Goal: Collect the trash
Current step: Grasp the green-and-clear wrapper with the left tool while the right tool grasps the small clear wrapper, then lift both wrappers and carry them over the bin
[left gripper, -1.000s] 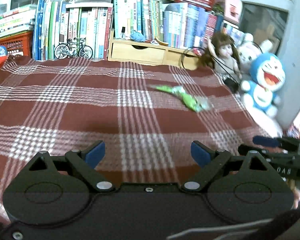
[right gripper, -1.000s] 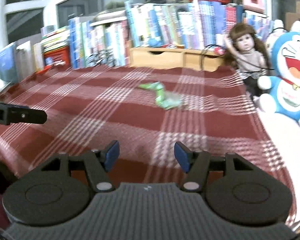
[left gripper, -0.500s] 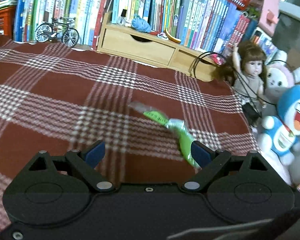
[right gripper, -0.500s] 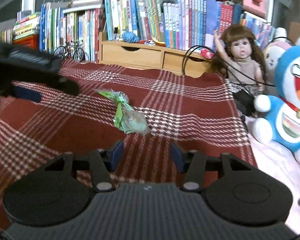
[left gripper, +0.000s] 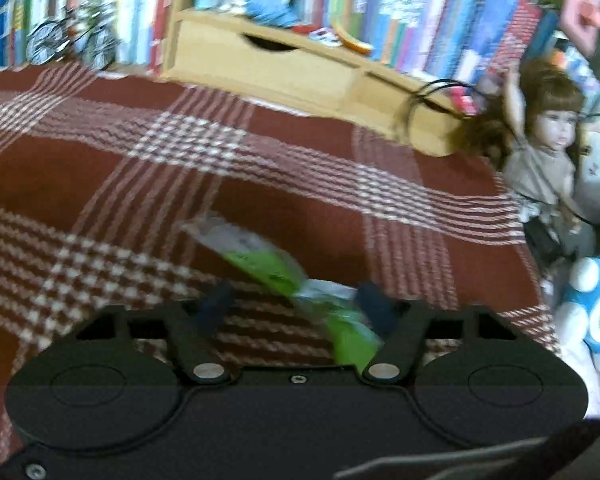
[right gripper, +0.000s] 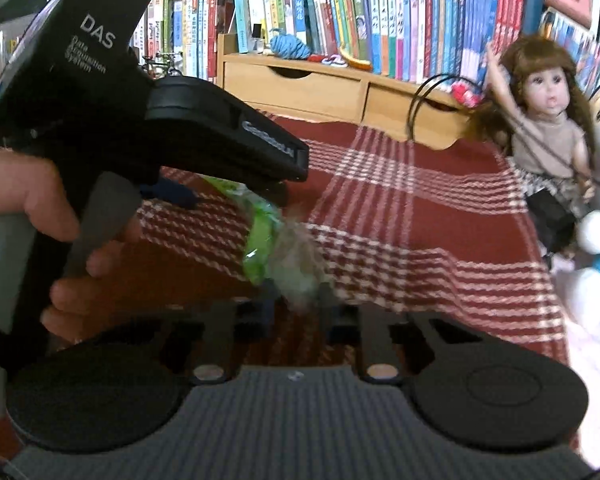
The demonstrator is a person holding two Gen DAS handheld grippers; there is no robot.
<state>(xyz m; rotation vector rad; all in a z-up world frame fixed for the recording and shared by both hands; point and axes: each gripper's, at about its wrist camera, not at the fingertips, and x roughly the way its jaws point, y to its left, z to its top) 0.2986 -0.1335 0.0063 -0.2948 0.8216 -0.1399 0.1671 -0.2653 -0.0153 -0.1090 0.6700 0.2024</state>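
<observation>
Both tools have just been closing onto the green plastic wrapper (right gripper: 274, 246): left tool (left gripper: 296, 304) still gapped around it, right tool (right gripper: 296, 312) pinching its lower end, pickup apparently imminent.

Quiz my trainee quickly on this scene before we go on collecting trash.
1. True or false: the doll lies flat in the middle of the plaid cloth.
2. What sits on top of the wooden drawer unit? A blue yarn bundle; B red mug; C phone.
3. Which has the green wrapper between its fingers: left tool, right tool, or both?

Key: 1 false, she sits at the cloth's edge. 2 A. 3 both; their jaws have just been closing.
</observation>
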